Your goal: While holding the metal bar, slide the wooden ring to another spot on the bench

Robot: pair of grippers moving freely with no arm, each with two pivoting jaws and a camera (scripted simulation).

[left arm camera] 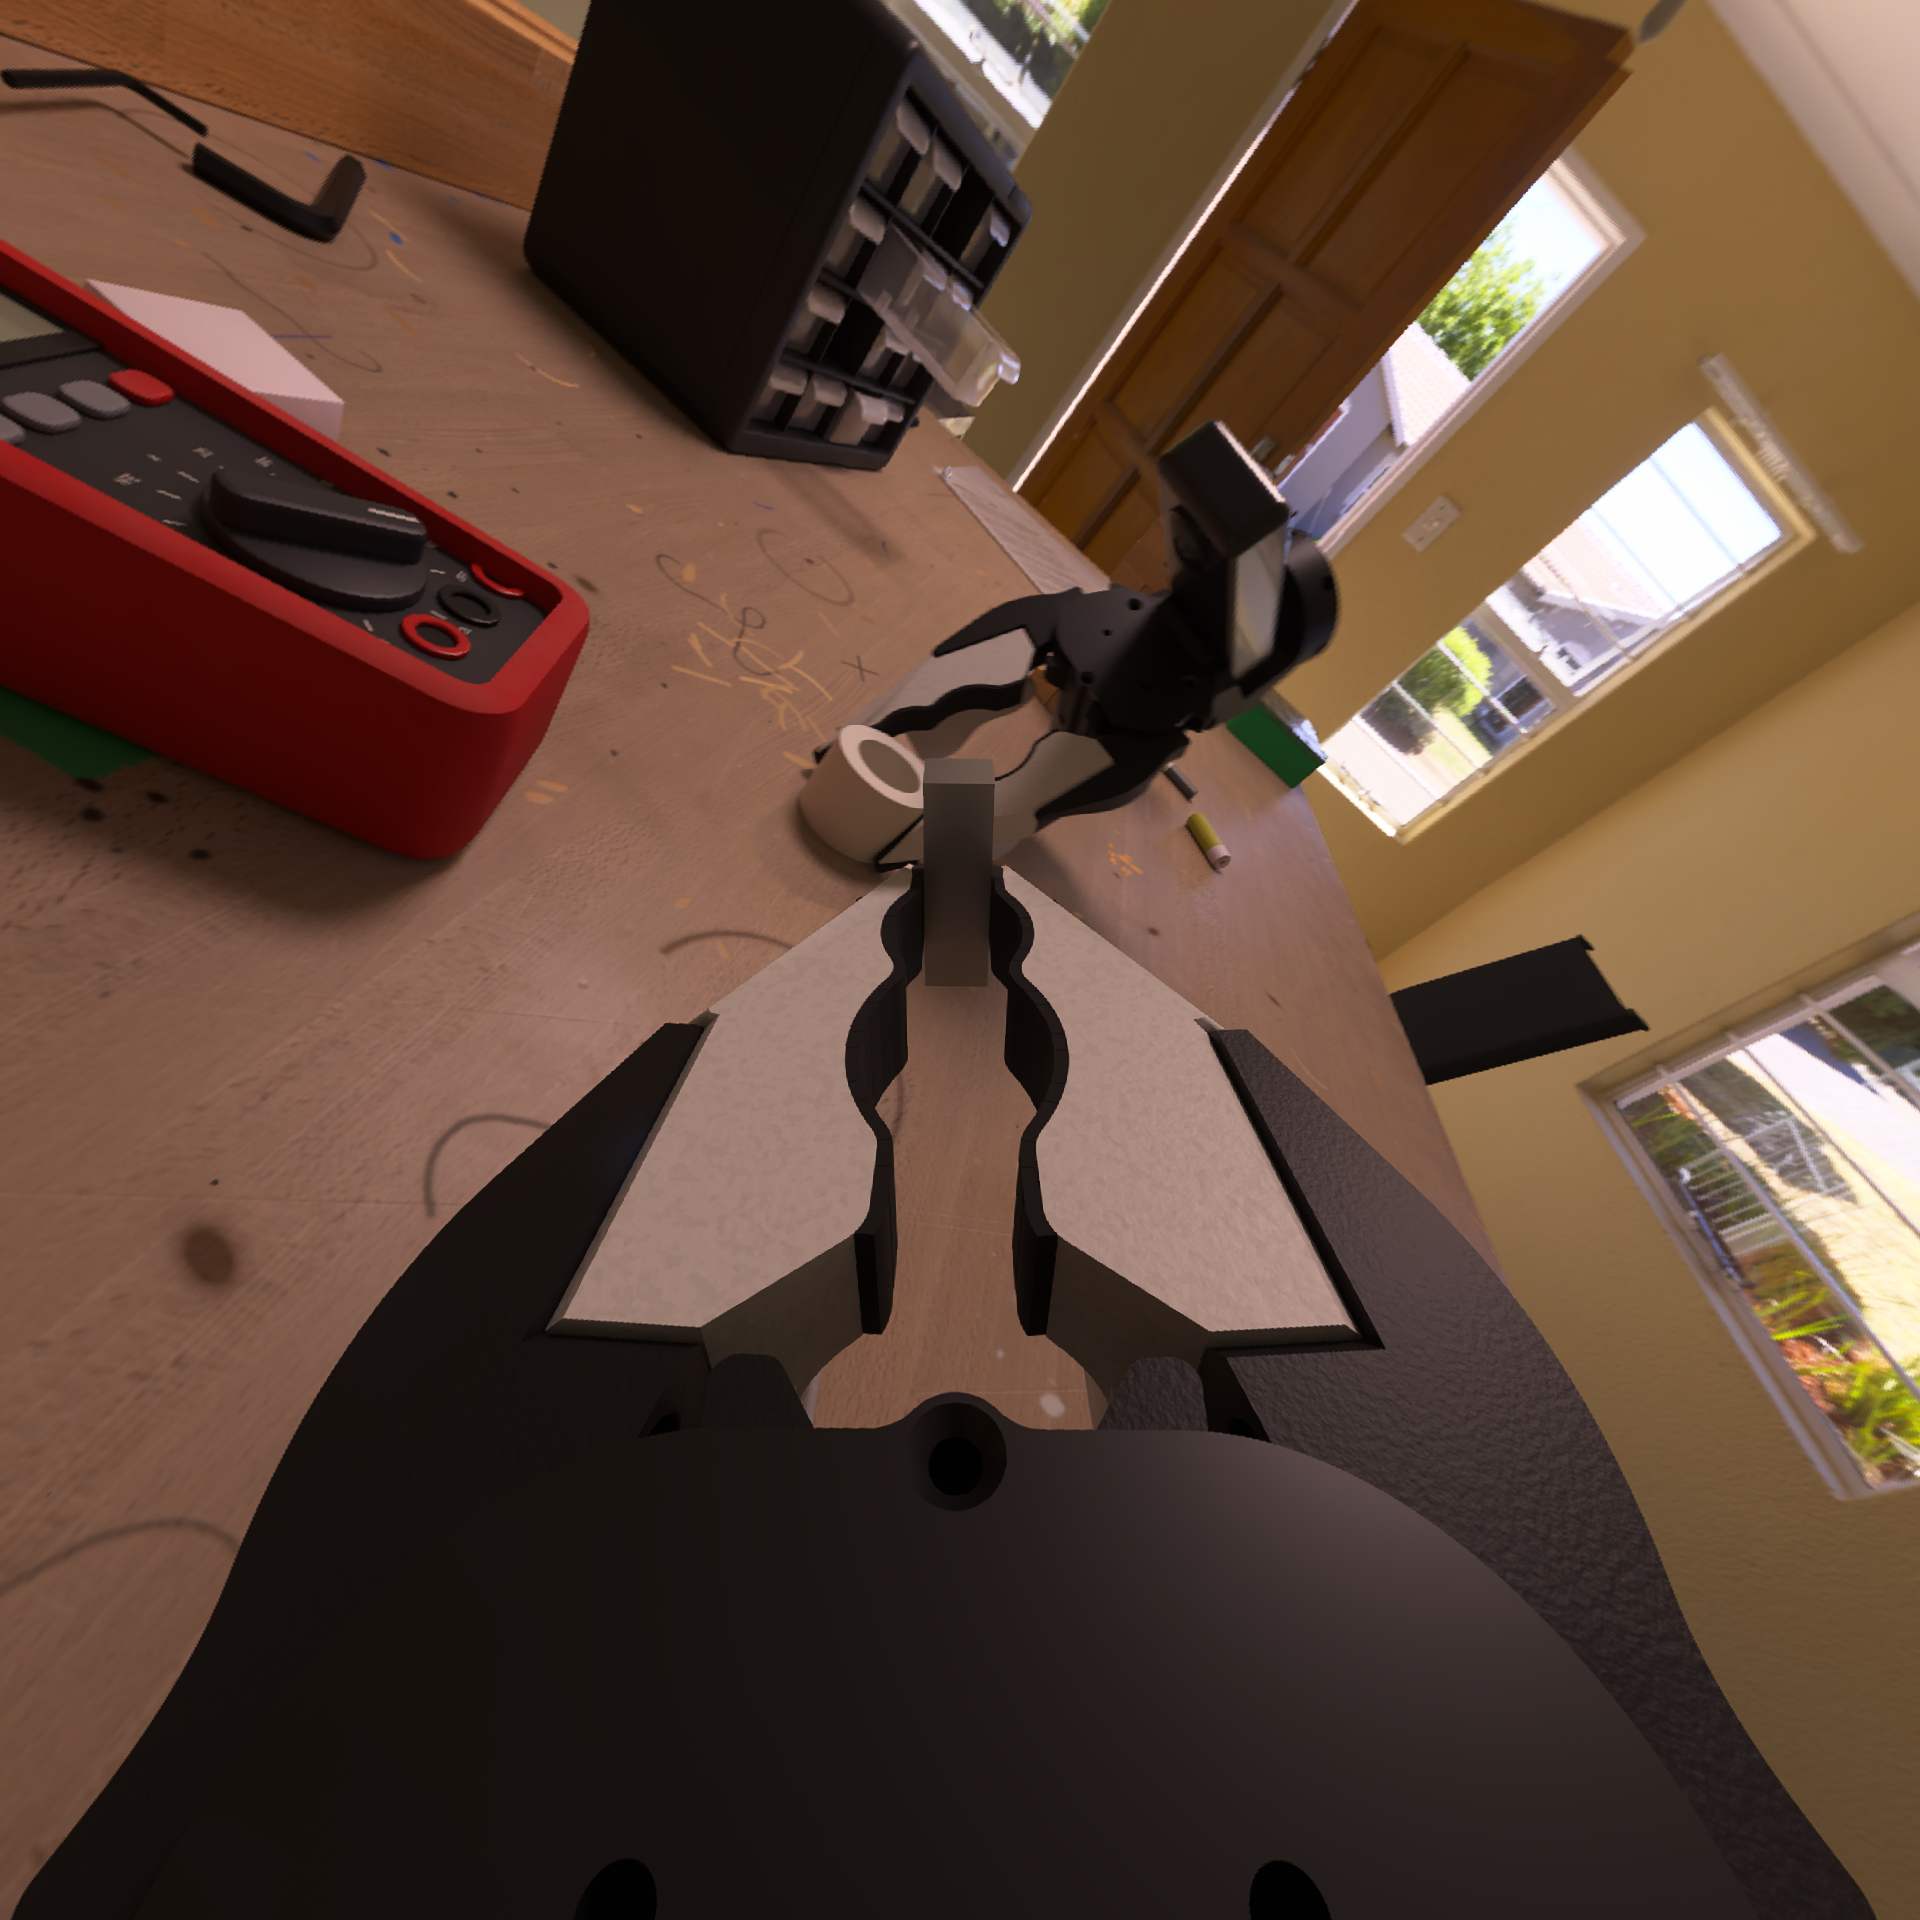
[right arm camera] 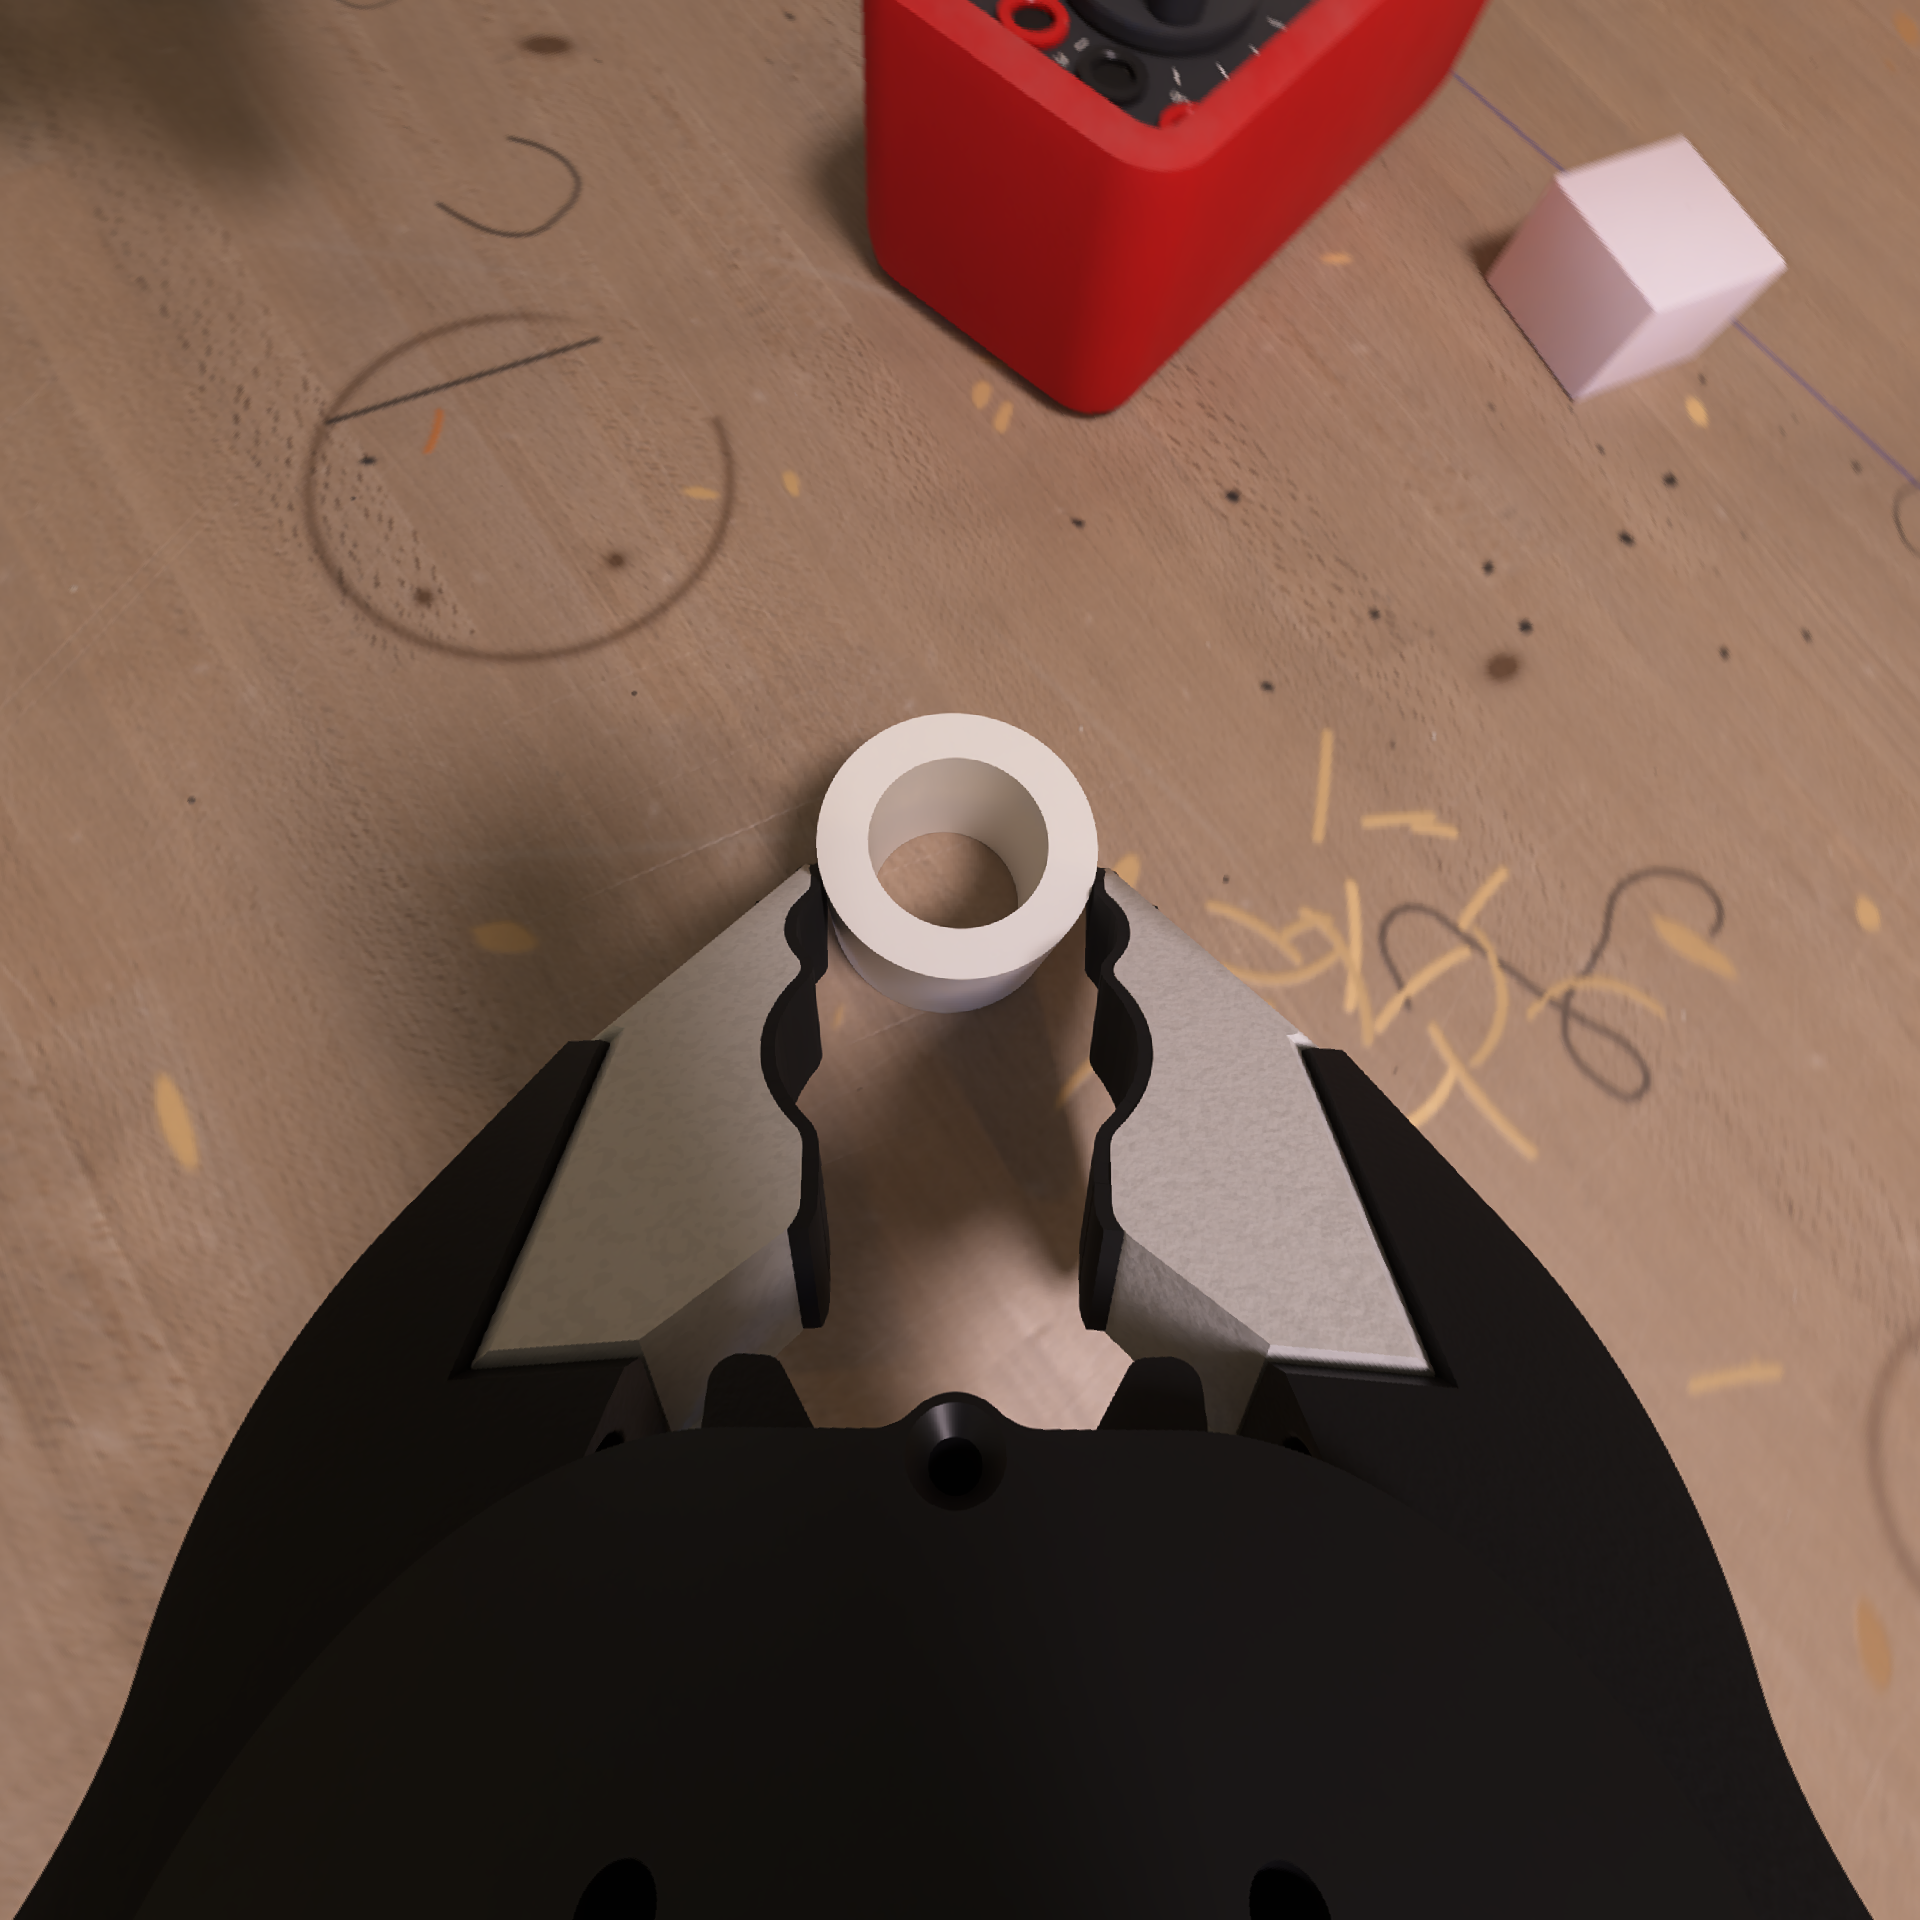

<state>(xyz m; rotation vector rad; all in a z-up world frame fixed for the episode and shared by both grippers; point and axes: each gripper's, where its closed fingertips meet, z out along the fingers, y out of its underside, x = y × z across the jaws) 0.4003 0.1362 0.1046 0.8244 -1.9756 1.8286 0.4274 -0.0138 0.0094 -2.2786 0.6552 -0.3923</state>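
Note:
My left gripper point(left arm camera: 956, 894) is shut on a short grey metal bar point(left arm camera: 957, 831), which stands up between its fingertips above the wooden bench point(left arm camera: 468, 1018). Just beyond the bar, a pale ring point(left arm camera: 844, 805) stands on the bench with its hole upward. My right gripper point(left arm camera: 883, 800) reaches it from the far side. In the right wrist view the ring point(right arm camera: 956, 736) sits between the right gripper's point(right arm camera: 956, 883) fingertips, which press its two sides. The ring rests on the bench point(right arm camera: 312, 935).
A red multimeter point(left arm camera: 260, 623) point(right arm camera: 1122, 208) lies near the ring, with a white cube point(right arm camera: 1631, 270) point(left arm camera: 239, 343) beside it. A black drawer organiser point(left arm camera: 769, 229) and a black hex key point(left arm camera: 281, 197) stand farther back. A small yellow cylinder point(left arm camera: 1208, 840) lies near the bench's right edge.

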